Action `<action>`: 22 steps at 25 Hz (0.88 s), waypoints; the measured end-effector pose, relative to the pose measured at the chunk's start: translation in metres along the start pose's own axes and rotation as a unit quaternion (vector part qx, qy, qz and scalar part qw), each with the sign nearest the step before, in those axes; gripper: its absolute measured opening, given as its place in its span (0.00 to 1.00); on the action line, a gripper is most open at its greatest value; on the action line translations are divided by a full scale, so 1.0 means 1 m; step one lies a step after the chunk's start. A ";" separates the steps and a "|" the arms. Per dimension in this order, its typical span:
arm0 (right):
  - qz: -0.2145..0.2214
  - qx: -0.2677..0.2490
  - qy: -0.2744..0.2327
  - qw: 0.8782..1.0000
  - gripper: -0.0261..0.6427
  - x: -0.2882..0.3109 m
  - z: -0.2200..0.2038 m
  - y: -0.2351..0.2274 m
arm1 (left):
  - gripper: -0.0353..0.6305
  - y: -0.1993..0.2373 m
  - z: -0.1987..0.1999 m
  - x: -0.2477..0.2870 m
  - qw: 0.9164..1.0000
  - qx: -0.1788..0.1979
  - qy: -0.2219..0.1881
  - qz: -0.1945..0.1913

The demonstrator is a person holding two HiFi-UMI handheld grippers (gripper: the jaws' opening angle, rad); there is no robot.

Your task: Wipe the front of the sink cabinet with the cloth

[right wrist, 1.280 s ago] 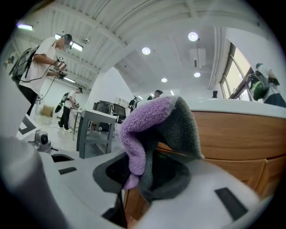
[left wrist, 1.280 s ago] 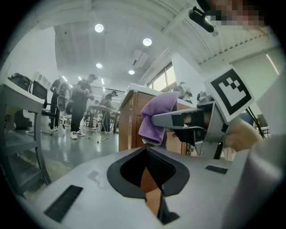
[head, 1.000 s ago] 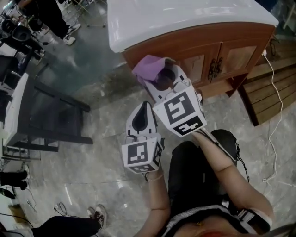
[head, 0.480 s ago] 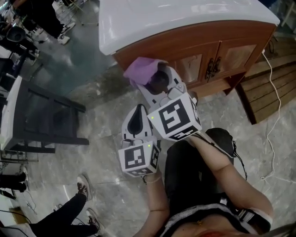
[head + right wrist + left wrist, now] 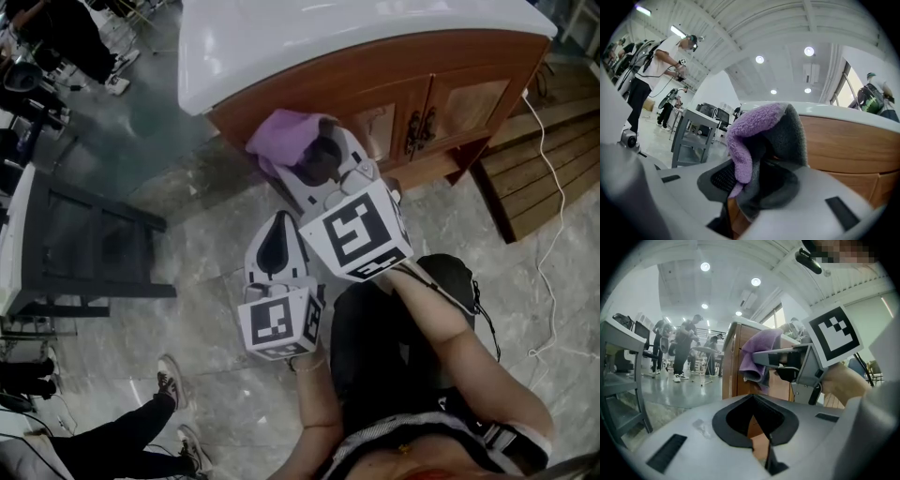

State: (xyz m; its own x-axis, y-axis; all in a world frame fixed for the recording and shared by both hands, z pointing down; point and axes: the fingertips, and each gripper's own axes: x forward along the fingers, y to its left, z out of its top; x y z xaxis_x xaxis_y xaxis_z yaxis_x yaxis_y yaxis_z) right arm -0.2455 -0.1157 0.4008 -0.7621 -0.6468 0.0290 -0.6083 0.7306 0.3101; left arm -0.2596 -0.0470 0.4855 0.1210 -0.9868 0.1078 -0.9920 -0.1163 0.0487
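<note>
The head view looks steeply down on the sink cabinet [image 5: 394, 70]. Both gripper views sit low and near, facing its wooden front (the left also takes in the right gripper [image 5: 764, 363] and cloth [image 5: 757, 348]).

White grippers, dark clothing
The left gripper [image 5: 284, 221] and right gripper [image 5: 322, 157] are each capped with a black-and-white marker cube [image 5: 356, 231]; dark trousers [image 5: 384, 349] are worn.
</note>
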 end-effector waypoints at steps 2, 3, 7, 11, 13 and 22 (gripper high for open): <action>-0.005 0.000 0.003 1.000 0.28 -0.004 -0.002 -0.005 | 0.05 -0.004 0.000 0.001 1.000 0.002 -0.001 -0.007; -0.008 0.000 0.005 1.000 0.28 -0.005 -0.003 -0.008 | 0.05 -0.006 0.001 0.002 1.000 0.003 -0.002 -0.010; -0.018 0.002 0.009 1.000 0.28 -0.012 -0.007 -0.019 | 0.05 -0.013 0.000 0.004 1.000 0.002 -0.002 -0.018; -0.030 -0.001 0.012 0.999 0.28 -0.019 -0.011 -0.031 | 0.05 -0.022 -0.004 0.008 1.000 0.003 0.005 -0.031; -0.037 -0.002 0.015 0.999 0.28 -0.023 -0.013 -0.037 | 0.05 -0.026 -0.006 0.010 0.999 0.004 0.009 -0.037; -0.066 -0.006 0.029 0.997 0.28 -0.041 -0.027 -0.065 | 0.05 -0.048 -0.006 0.023 0.998 0.016 0.012 -0.056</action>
State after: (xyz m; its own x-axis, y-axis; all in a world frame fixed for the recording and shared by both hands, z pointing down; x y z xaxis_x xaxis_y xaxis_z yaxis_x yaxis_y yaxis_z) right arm -0.1692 -0.1428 0.4047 -0.6618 -0.7485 0.0420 -0.6989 0.6363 0.3266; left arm -0.2094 -0.0637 0.4920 0.2325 -0.9642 0.1273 -0.9726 -0.2306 0.0299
